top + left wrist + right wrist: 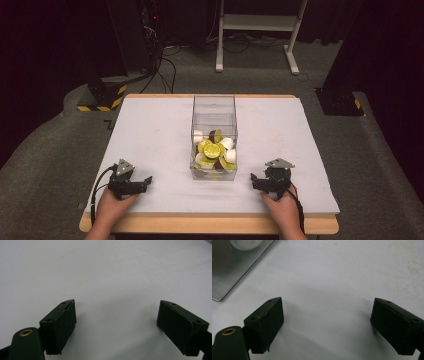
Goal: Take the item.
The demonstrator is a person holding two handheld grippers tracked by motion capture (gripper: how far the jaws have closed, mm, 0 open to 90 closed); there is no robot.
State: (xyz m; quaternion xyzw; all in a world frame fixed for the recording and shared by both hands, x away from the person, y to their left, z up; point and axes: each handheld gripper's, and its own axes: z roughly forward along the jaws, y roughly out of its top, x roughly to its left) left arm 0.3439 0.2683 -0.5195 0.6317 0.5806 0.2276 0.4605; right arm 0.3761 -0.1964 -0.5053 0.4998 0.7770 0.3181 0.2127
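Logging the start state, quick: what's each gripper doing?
Left gripper: open, holding nothing.
Right gripper: open, holding nothing.

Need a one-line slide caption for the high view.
Both grippers, left and right, rest open on the white table, flanking a clear box of capsules.

Table [150, 222]: wooden edge, top covered by white mat [150, 130]. Clear box [214, 112] stands on mat at centre, nearer front edge. Both grippers rest low on mat, flanking box.
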